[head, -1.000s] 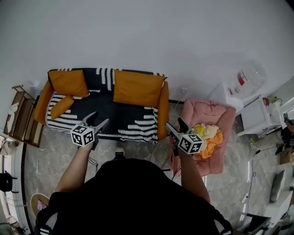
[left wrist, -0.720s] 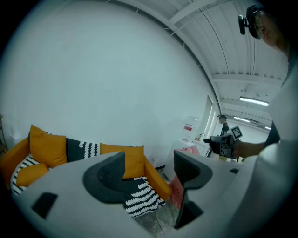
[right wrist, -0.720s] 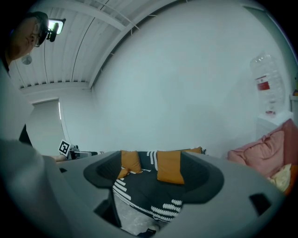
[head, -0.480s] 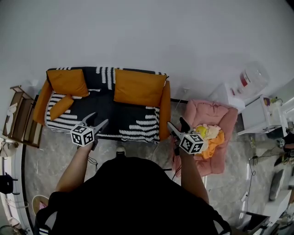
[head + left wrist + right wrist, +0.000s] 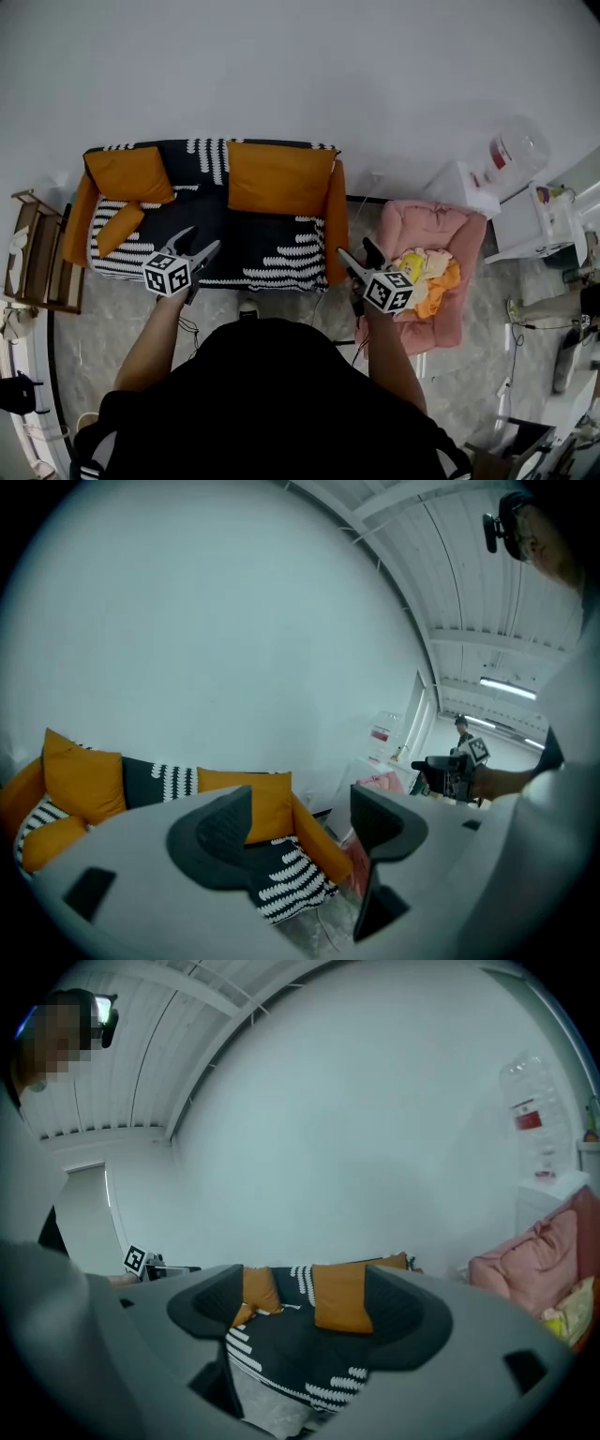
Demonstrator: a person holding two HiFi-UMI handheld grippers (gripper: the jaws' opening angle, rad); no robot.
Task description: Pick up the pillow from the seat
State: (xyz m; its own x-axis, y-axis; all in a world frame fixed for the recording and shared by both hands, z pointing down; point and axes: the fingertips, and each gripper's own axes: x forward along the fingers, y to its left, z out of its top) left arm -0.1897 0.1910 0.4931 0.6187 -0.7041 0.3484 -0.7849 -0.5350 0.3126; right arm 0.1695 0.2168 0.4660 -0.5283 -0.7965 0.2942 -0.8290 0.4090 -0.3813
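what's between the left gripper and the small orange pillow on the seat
Nothing but bare black-and-white seat: in the head view no object lies between the open left gripper and the small orange pillow at the seat's left end.

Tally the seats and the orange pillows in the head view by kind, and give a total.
Orange pillows: 3
Sofa: 1
Pink armchair: 1
Total: 5
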